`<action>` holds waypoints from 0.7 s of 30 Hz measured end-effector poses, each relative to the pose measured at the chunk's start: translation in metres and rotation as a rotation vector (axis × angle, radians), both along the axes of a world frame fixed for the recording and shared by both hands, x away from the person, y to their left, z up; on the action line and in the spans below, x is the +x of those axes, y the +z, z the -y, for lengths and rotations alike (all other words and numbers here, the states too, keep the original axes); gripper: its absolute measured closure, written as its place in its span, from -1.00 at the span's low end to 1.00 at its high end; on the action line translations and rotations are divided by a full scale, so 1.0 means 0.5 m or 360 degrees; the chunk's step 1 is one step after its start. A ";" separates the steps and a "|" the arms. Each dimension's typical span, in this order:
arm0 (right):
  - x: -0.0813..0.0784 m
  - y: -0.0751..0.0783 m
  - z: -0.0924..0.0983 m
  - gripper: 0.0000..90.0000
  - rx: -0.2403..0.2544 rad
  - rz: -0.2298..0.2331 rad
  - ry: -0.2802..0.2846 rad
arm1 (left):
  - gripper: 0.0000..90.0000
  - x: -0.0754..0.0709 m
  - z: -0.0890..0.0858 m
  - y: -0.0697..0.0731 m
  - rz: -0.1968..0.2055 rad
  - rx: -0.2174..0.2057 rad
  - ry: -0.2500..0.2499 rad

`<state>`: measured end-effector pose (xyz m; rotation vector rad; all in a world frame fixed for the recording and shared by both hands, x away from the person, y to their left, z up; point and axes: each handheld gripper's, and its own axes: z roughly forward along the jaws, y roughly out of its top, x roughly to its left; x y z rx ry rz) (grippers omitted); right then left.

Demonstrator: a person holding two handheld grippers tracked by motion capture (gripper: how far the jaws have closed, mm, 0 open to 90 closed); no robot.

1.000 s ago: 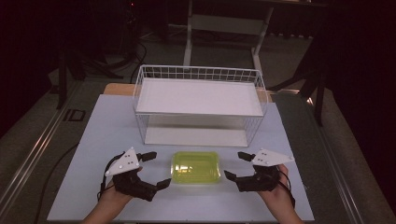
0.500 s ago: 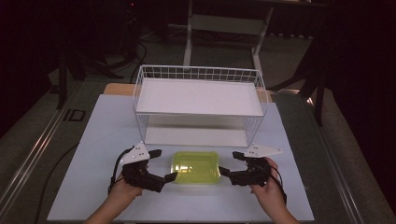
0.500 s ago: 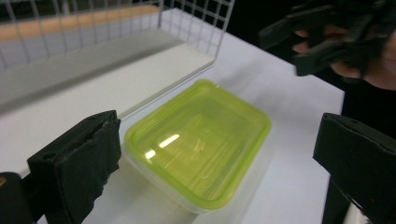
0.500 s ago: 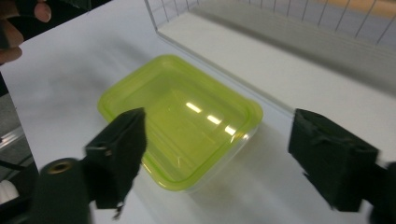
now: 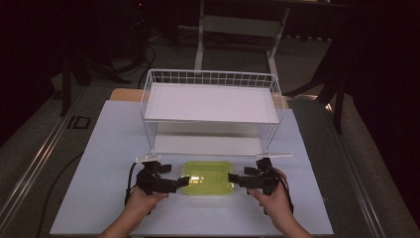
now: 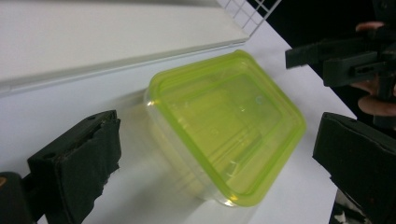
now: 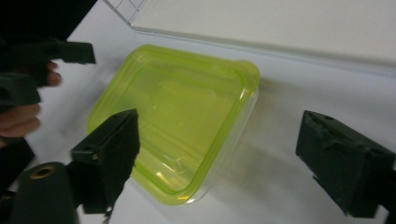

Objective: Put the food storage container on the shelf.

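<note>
On the left of the high view, the left gripper (image 5: 182, 181) lay low over the white bench (image 5: 99, 163), held in the person's left hand (image 5: 143, 198), its tips at the left edge of the yellow-green container (image 5: 207, 177). In the left gripper view its jaws stood wide apart, one at each side of the picture, with the container (image 6: 224, 130) between and beyond them and no pad touching it. The container rested flat on the bench near the front edge, just in front of the white wire rack (image 5: 210, 106), and its translucent lid sat on a clear base. The rack's lower white shelf (image 6: 93, 37) ran just behind the container. On the right, the right gripper (image 5: 233, 178), held in the person's right hand (image 5: 270, 196), came in from the opposite side, its tips at the container's right edge. In the right gripper view its jaws were likewise spread wide, the left one overlapping the container's (image 7: 173, 121) near corner in the picture and the right one well clear over bare bench; whether the left one touched the lid could not be told. The two grippers faced each other across the container.
</note>
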<state>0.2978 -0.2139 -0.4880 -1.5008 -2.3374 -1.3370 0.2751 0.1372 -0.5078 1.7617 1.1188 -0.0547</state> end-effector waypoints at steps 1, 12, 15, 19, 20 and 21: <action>0.002 -0.004 0.001 -0.65 0.0000 -0.0037 -0.0010 | -0.96 0.002 0.000 -0.004 -0.0033 0.0001 0.0013; 0.016 -0.036 0.000 0.08 0.0050 -0.0297 -0.0079 | -0.35 0.008 0.012 -0.027 -0.0295 -0.0002 0.0106; 0.020 -0.040 -0.005 0.24 0.0044 -0.0330 -0.0088 | -0.01 0.011 0.012 -0.033 -0.0328 0.0029 0.0134; 0.023 -0.043 -0.013 0.47 0.0018 -0.0322 -0.0093 | 0.21 0.015 0.008 -0.043 -0.0377 -0.0015 0.0149; 0.022 -0.043 -0.014 0.53 0.0029 -0.0333 -0.0100 | 0.26 0.016 0.008 -0.043 -0.0383 -0.0029 0.0144; 0.022 -0.042 -0.015 0.58 0.0034 -0.0337 -0.0102 | 0.34 0.016 0.010 -0.041 -0.0388 -0.0032 0.0138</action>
